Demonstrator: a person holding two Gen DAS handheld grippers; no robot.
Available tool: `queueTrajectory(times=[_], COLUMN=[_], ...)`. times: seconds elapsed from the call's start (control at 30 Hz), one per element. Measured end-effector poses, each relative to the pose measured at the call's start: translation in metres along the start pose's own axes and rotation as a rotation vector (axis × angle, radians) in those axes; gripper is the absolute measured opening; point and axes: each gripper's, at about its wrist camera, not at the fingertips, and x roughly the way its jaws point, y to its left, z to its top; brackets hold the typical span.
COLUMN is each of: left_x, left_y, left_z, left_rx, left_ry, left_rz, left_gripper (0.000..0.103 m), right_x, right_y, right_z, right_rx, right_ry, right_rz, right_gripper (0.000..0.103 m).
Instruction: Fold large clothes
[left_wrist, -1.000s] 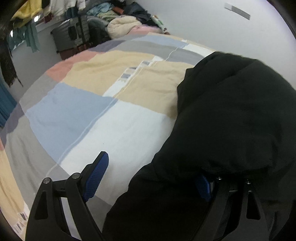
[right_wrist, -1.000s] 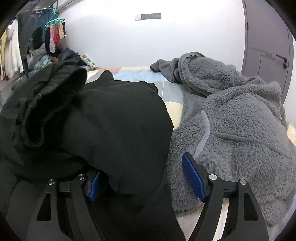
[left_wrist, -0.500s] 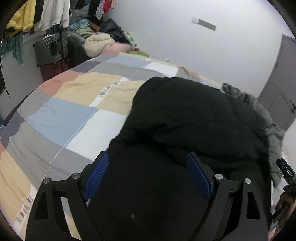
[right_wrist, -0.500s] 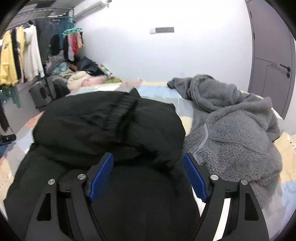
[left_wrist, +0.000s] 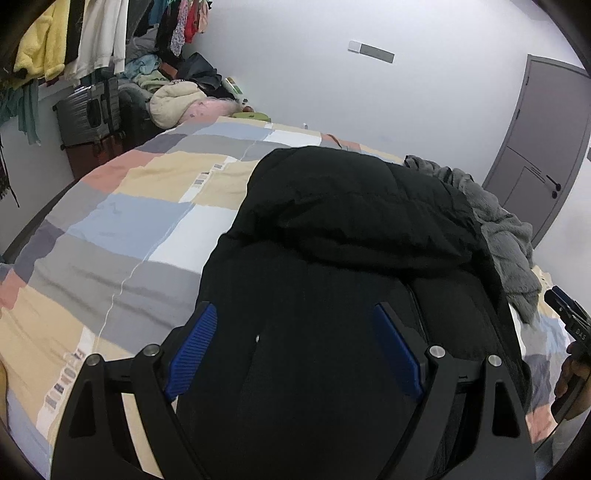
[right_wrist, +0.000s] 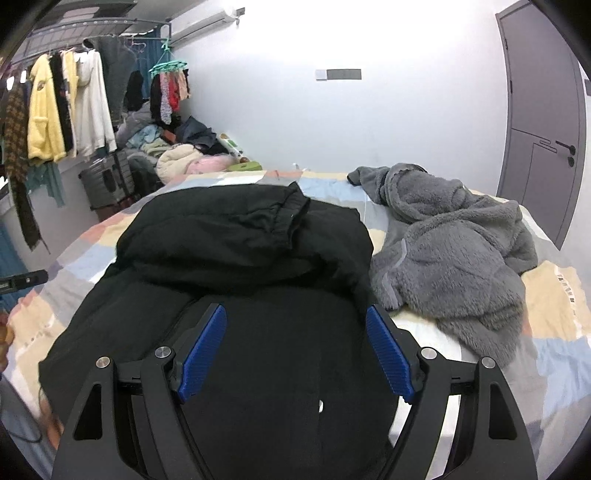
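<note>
A large black padded jacket (left_wrist: 351, 236) lies on the patchwork bedspread (left_wrist: 122, 221), its far part folded back over its near part. It also shows in the right wrist view (right_wrist: 240, 236). My left gripper (left_wrist: 295, 325) is open and empty, held above the jacket's near part. My right gripper (right_wrist: 295, 328) is open and empty, also above the jacket's near part. The right gripper's tip shows at the right edge of the left wrist view (left_wrist: 569, 317).
A grey fleece jacket (right_wrist: 450, 251) lies crumpled on the bed right of the black one. A pile of clothes (right_wrist: 184, 158), a dark suitcase (right_wrist: 107, 181) and hanging garments (right_wrist: 62, 114) stand along the left wall. A grey door (right_wrist: 543, 110) is at the right.
Both grippers have let go of the black jacket's folded part and pulled back and up. The folded part now rests on the jacket. Both views now take in more of the room.
</note>
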Motion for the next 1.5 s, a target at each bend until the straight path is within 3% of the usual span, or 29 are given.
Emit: queueTrajectory(times=[0.2,0.4,0.53,0.7,0.83,0.97,1.1,1.17,1.3,1.43,1.5], left_x=[0.007,0.033,0.058,0.078,0.094,0.107,0.118,0.122,0.124,0.111,0.105], left_y=[0.019,0.052,0.077,0.103,0.102,0.107,0.114,0.113,0.099,0.077,0.070], left_z=[-0.020,-0.025,-0.030,-0.043,-0.055,-0.064,-0.076,-0.080,-0.087,-0.083,-0.080], left_rx=[-0.009,-0.124,-0.201,-0.348,-0.368,-0.386,-0.440,-0.457,-0.476,-0.434,-0.424], left_ry=[0.111,0.285,0.398,0.498,0.577,0.628,0.678,0.697,0.725,0.689,0.664], left_rz=[-0.015,-0.068,-0.053,-0.090,-0.054,0.001,-0.012,-0.049,-0.224,-0.380,-0.433], left_gripper=[0.087,0.088,0.092,0.093,0.093,0.094,0.100,0.101,0.100,0.100,0.100], right_x=[-0.013,0.004,0.014,0.041,0.061,0.068,0.070,0.068,0.063,0.057,0.051], right_y=[-0.020,-0.065,-0.087,-0.112,-0.120,-0.123,-0.124,-0.124,-0.120,-0.112,-0.105], right_z=[-0.020,-0.049,-0.065,-0.096,-0.120,-0.133,-0.138,-0.140,-0.131,-0.121,-0.113], right_rx=[0.080,0.270,0.352,0.502,0.601,0.690,0.748,0.769,0.788,0.790,0.785], right_ry=[0.099,0.268,0.345,0.484,0.587,0.635,0.646,0.637,0.614,0.558,0.520], right_rz=[0.053,0.077,0.090,0.124,0.162,0.222,0.286,0.318,0.400,0.504,0.602], right_gripper=[0.077,0.077,0.077,0.078,0.078,0.081,0.084,0.084,0.084,0.087,0.087])
